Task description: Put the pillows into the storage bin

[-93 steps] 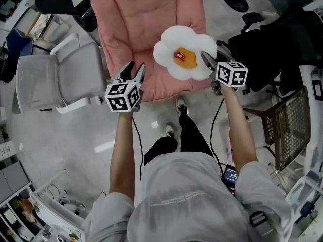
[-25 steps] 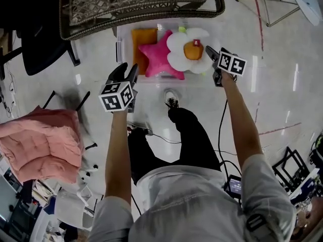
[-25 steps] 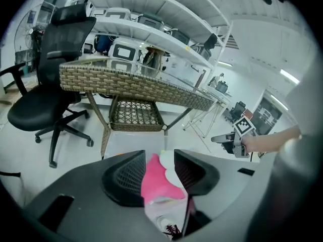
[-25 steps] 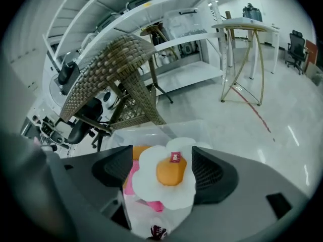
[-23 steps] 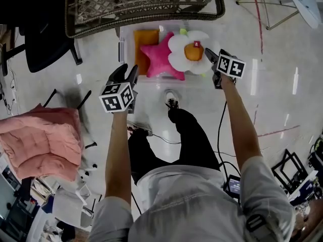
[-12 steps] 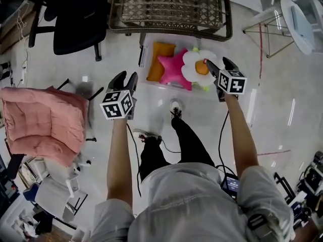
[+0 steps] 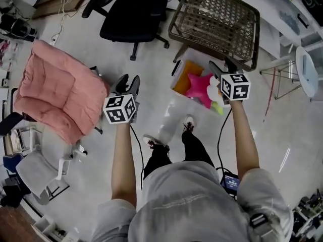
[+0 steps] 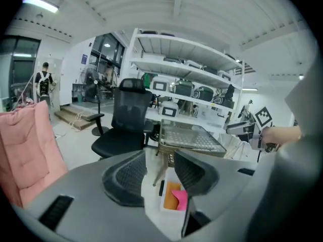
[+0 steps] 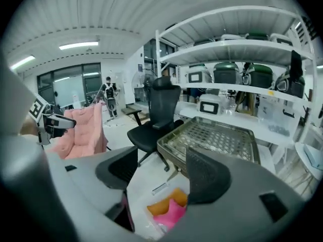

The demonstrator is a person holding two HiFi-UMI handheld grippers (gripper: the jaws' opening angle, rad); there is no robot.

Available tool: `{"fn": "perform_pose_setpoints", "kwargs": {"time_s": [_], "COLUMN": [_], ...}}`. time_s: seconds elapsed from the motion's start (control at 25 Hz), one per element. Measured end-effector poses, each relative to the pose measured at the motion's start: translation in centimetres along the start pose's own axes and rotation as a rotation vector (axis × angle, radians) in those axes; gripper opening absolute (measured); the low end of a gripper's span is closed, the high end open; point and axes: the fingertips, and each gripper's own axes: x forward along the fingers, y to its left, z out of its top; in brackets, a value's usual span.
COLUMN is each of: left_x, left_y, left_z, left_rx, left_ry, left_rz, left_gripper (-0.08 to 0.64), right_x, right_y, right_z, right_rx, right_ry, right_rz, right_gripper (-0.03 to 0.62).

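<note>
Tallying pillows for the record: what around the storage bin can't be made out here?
- flower pillow: head view, only a pale edge shows under the right tongs, whose empty jaws have just been closing.
- storage bin: head view, right end behind their marker cube; right gripper view, tongs' body covers most.
- orange pillow, pink pillow: left gripper view, only slivers between the left tongs.

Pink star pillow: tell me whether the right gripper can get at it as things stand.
Probably yes. The pink star pillow lies uncovered in the open storage bin, and the right gripper, jaws apart and empty though they have just been closing somewhat, hangs above it.
</note>
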Motion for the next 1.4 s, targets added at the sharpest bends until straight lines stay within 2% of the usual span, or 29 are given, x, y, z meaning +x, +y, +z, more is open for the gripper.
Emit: {"fn": "perform_pose_setpoints", "kwargs": {"time_s": [0.16, 0.36, 0.44, 0.56, 0.68, 0.96, 1.0, 1.08, 1.16, 1.4], "left_x": [-6.4, -14.0, -16.5, -19.1, -21.5, -24.7, -25.1, -25.7, -26.3, -28.4], "left_y": [4.6, 9.9, 11.3, 12.3, 12.7, 12.0, 11.9, 11.8, 11.7, 11.9], "left_z": [2.2, 3.8, 4.1, 4.4, 4.9, 6.7, 7.0, 7.4, 7.9, 10.9], "left_rx": [-0.004, 0.004, 0.009, 0.008, 0.009, 0.035, 0.043, 0.07, 0.101, 0.165], "left_ry": [-0.076, -0.158, -0.177, -0.192, -0.224, -0.287, -0.293, -0.296, -0.296, -0.341], "left_rz": [0.063, 0.157, 0.19, 0.223, 0.26, 0.336, 0.349, 0.381, 0.405, 0.453], "left_gripper": [0.19, 0.19, 0.187, 0.181, 0.181, 0.165, 0.154, 0.068, 0.027, 0.015], "right_x": [0.5, -0.2, -0.9, -1.8, -2.3, -3.4, -3.4, -3.4, -3.4, -4.3], "right_y": [8.4, 19.5, 22.7, 26.1, 29.4, 34.4, 34.8, 35.2, 35.5, 36.4], "right_z": [5.0, 9.5, 11.3, 14.2, 16.1, 18.9, 19.2, 19.7, 20.2, 22.9], "right_rx": [-0.057, -0.203, -0.228, -0.244, -0.304, -0.442, -0.469, -0.512, -0.536, -0.581], "right_ry": [-0.057, -0.106, -0.14, -0.197, -0.239, -0.308, -0.317, -0.328, -0.34, -0.407], "right_rz": [0.093, 0.29, 0.349, 0.388, 0.41, 0.509, 0.513, 0.525, 0.542, 0.583], "right_gripper": [0.293, 0.245, 0.213, 0.165, 0.092, 0.041, 0.038, 0.034, 0.031, 0.026]}}
